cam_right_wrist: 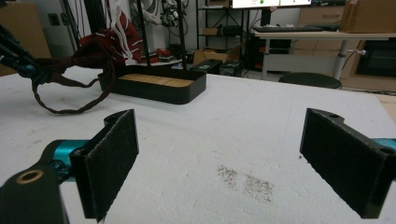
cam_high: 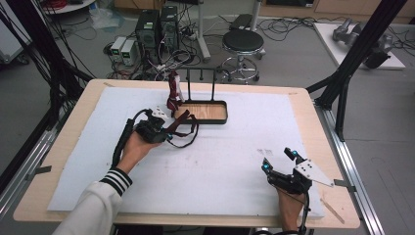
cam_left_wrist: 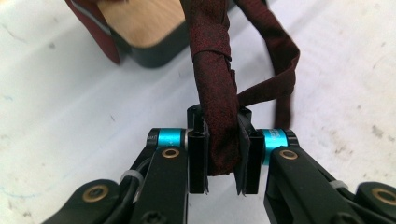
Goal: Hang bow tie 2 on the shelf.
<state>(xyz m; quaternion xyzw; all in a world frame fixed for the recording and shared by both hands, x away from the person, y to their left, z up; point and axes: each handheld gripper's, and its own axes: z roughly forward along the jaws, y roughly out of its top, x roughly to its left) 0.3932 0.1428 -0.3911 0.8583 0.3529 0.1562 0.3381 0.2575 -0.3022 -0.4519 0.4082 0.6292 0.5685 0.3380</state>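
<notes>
Left gripper (cam_high: 164,128) clamps dark red strap (cam_left_wrist: 219,107), strap looping over white mat (cam_high: 220,156) just beside wooden tray (cam_high: 205,113). Right gripper (cam_high: 279,160) jaws wide apart, holding nothing, near mat's right edge.

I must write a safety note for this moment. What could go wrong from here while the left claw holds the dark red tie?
1. The left claw grips the dark red fabric tie on a narrow band, so it may slip out under a pull.
2. The tie's loose loop lies against the black tray with a wooden floor; it could snag the rim and drag the tray.
3. The right claw rests open and far off, giving no support.
</notes>
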